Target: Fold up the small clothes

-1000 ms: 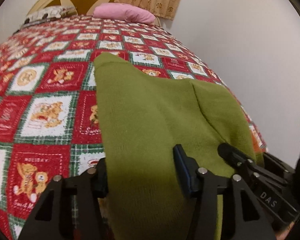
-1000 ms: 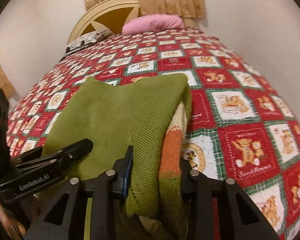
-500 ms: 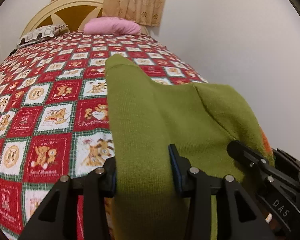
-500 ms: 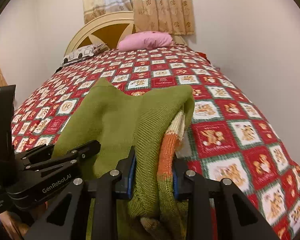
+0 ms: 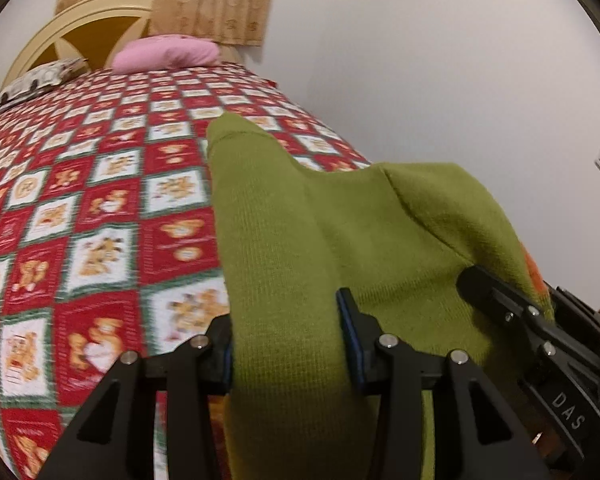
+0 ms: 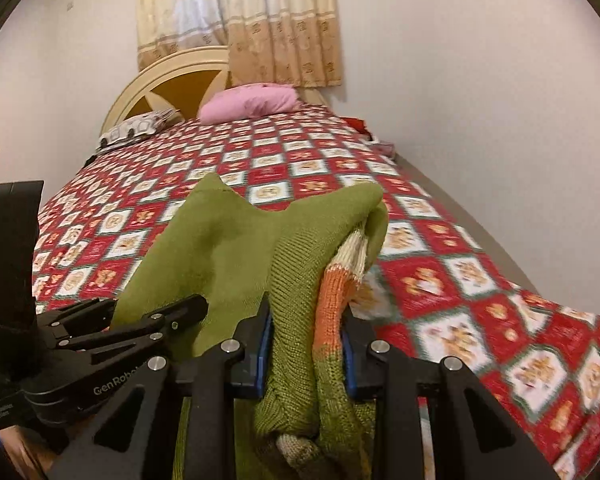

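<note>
Compared with a second ago, both claws have carried the green sweater [image 5: 300, 240] up and back: more wall and curtain show above the bed, and the far part of the garment trails over the quilt toward 12 o'clock. I judge this a lift to straighten the piece before the next fold, not a fold itself.

The left claw [image 5: 288, 348] is clenched on a plain green edge, its jaws narrower than a second ago. The right claw [image 6: 306, 354] grips a thicker bunch where green knit meets an orange and cream stripe.

On the bed [image 6: 480, 300], a patterned pillow [image 6: 138, 130] lies at 10 o'clock and a pink pillow [image 6: 252, 102] at 12, both well apart from the sweater. Nothing blocks the quilt ahead; the wall [image 6: 480, 100] runs close along the bed's right side.
</note>
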